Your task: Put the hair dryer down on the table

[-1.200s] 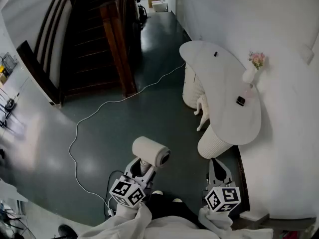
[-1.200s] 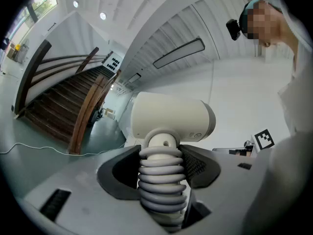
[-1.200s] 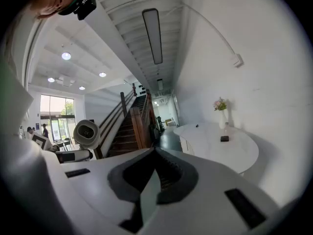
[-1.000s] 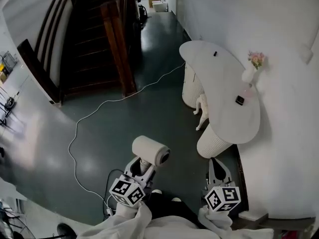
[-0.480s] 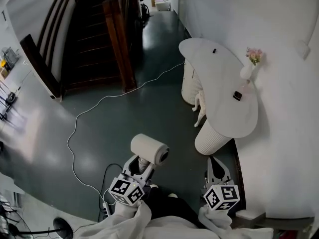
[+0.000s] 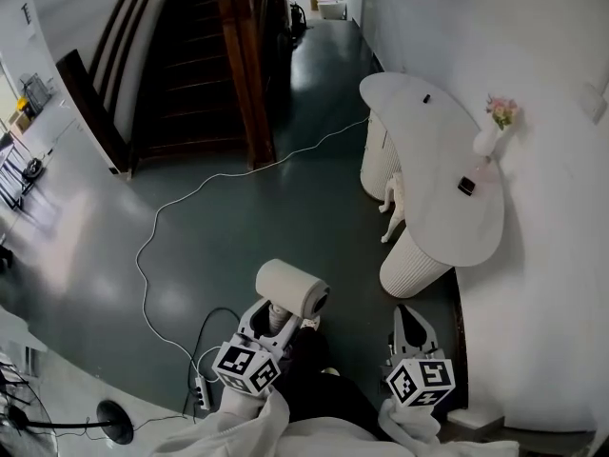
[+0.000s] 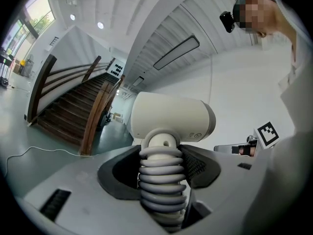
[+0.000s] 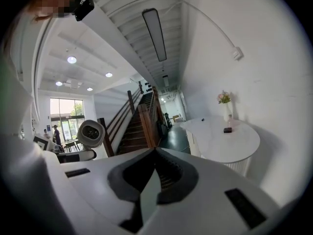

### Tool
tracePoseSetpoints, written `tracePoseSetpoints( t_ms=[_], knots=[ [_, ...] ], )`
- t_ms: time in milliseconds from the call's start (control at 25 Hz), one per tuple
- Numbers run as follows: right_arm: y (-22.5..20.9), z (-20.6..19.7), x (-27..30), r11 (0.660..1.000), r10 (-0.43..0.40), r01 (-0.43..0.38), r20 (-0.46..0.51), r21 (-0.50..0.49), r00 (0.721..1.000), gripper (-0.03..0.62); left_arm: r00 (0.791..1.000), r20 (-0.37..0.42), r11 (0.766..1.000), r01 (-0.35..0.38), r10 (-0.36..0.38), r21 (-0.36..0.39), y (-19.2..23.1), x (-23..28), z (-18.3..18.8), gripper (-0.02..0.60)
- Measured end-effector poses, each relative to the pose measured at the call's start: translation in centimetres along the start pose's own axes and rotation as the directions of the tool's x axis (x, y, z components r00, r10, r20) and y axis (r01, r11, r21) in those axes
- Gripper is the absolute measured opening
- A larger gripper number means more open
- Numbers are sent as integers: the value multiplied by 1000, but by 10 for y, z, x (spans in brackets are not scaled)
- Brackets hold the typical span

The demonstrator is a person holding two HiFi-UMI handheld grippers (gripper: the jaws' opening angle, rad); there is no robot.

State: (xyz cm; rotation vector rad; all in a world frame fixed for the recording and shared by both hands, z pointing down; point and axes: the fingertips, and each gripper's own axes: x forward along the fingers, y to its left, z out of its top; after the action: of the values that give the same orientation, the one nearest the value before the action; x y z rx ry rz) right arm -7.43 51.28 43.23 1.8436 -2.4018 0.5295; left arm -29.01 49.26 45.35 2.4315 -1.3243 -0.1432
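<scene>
A white hair dryer (image 6: 290, 288) with a ribbed grey handle stands upright in my left gripper (image 6: 271, 317), low in the head view over the dark floor. In the left gripper view the jaws are shut on that handle, with the dryer (image 7: 171, 121) head above my left gripper (image 7: 164, 180). My right gripper (image 6: 411, 327) is held low at the right, shut and empty, its tips (image 8: 155, 153) meeting. The white curved table (image 6: 428, 131) stands ahead at the right against the wall, well beyond both grippers. The right gripper view also shows the dryer (image 8: 91, 133) and the table (image 8: 234, 143).
On the table stand a vase with pink flowers (image 6: 493, 131) and a small dark object (image 6: 465, 186). A ribbed white pedestal (image 6: 411, 267) carries the table. A white cable (image 6: 190, 203) snakes over the floor, ending at a power strip (image 6: 202, 393). A wooden staircase (image 6: 200, 55) rises at the back left.
The head view has shifted, so the table and staircase sit a little further right. A power strip has come into view at the lower left. Both grippers keep their hold and place.
</scene>
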Motion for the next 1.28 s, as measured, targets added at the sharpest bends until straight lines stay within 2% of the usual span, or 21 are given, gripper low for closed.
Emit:
tracePoseSetpoints(
  t_ms=[360, 920, 1280],
  knots=[
    [-1, 20, 47, 1000, 25, -25, 18, -2, 1000, 49, 1000, 20, 1000, -17, 17, 3, 28, 36, 18, 235],
    [-10, 70, 168, 999, 42, -41, 47, -21, 998, 50, 998, 59, 1000, -14, 14, 5, 102, 132, 69, 235],
    [-16, 79, 219, 1000, 12, -12, 34, -3, 999, 51, 999, 51, 1000, 4, -4, -7, 139, 175, 85, 235]
  ],
)
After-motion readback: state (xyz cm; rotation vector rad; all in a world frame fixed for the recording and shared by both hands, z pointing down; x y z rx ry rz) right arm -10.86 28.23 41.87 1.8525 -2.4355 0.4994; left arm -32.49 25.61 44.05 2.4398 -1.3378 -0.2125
